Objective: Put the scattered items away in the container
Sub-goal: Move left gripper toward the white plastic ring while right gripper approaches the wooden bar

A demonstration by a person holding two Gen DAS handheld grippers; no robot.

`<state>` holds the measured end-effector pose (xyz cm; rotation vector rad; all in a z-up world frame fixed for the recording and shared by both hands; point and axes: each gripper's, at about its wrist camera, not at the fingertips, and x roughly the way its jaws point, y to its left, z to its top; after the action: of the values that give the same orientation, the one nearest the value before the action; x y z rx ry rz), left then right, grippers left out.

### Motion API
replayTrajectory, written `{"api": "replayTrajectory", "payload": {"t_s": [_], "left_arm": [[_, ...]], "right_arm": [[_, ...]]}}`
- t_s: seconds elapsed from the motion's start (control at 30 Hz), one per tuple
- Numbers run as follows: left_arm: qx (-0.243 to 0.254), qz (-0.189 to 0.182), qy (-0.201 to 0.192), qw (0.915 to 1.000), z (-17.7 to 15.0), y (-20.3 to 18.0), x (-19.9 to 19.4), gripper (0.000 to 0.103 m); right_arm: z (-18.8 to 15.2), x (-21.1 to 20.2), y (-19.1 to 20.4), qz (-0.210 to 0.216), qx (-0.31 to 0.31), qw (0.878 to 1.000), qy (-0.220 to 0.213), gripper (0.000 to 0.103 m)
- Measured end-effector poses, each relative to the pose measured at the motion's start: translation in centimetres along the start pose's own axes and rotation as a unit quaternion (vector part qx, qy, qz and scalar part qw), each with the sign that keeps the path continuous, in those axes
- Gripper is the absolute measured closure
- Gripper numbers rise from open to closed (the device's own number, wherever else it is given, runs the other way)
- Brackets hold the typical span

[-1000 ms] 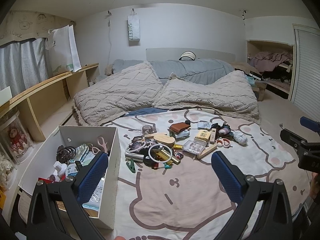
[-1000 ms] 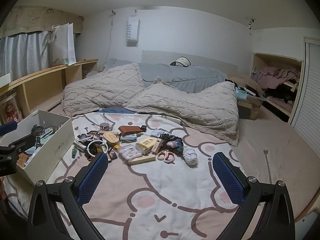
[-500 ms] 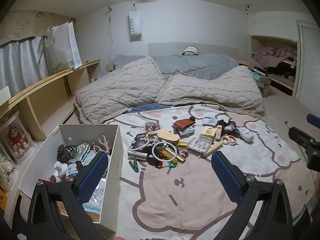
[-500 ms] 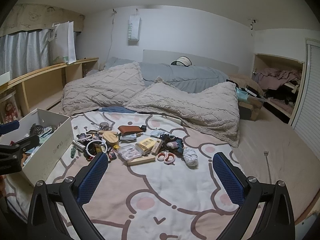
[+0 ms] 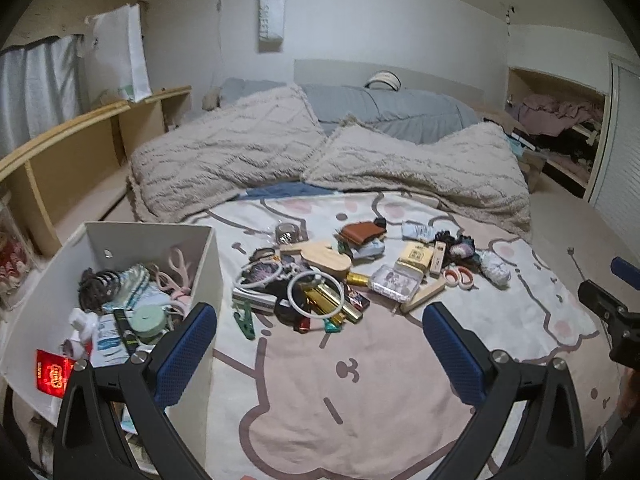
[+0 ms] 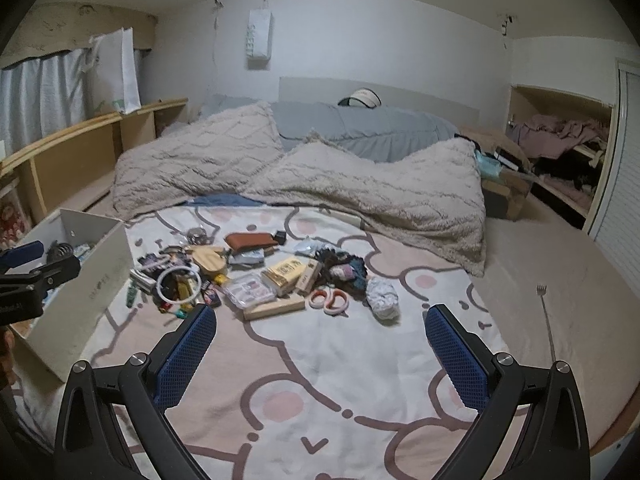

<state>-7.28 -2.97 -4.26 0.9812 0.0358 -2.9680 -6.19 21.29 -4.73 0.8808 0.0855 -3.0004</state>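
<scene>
A white box (image 5: 202,264) stands on the bed at the left and holds several small items; it also shows in the right wrist view (image 6: 96,276). A pile of scattered items lies mid-bed: a white ring (image 5: 316,294), a wooden brush (image 5: 326,260), a brown pouch (image 5: 362,232), a clear case (image 5: 396,282), pink scissors (image 6: 330,300) and a white bundle (image 6: 382,296). My left gripper (image 5: 320,344) is open and empty, above the blanket short of the pile, beside the box. My right gripper (image 6: 320,348) is open and empty, short of the pile.
The items lie on a pink cartoon blanket (image 5: 340,400). Two fluffy beige pillows (image 5: 240,156) lie behind the pile. Wooden shelves (image 5: 60,160) run along the left wall. A thin fork-like stick (image 6: 546,320) lies on the bare mattress at the right.
Both grippers have moved forward and a little lower toward the pile, so the items and box look nearer. Both stay open and empty.
</scene>
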Motion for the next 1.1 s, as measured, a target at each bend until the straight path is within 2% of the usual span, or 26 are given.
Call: {"api": "replayTrajectory", "payload": {"t_s": [0.17, 0.43, 0.73, 0.87, 1.0, 1.1], "left_arm": [[-0.006, -0.004, 0.024, 0.9997, -0.4, -0.1, 2.6, 0.0], [0.014, -0.005, 0.021, 0.9997, 0.2, -0.5, 5.0, 0.0], [0.064, -0.02, 0.055, 0.9962, 1.1, -2.3, 8.4, 0.0], [0.081, -0.037, 0.085, 0.9924, 0.6, -3.5, 10.1, 0.0], [0.095, -0.037, 0.1, 0.9898, 0.1, -3.9, 11.9, 0.0], [0.09, -0.023, 0.106, 0.9901, -0.2, -3.4, 13.4, 0.0]], "right_arm": [[-0.9, 2.1, -0.7, -0.001, 0.01, 1.0, 0.023, 0.0], [-2.3, 5.3, -1.4, 0.006, 0.026, 0.998, 0.062, 0.0], [-3.8, 8.7, -2.0, 0.015, 0.033, 0.994, 0.1, 0.0], [-4.2, 10.1, -2.2, 0.017, 0.03, 0.993, 0.11, 0.0], [-4.8, 11.7, -2.4, 0.023, 0.017, 0.992, 0.121, 0.0], [-5.2, 13.3, -2.7, 0.035, 0.016, 0.989, 0.142, 0.0]]}}
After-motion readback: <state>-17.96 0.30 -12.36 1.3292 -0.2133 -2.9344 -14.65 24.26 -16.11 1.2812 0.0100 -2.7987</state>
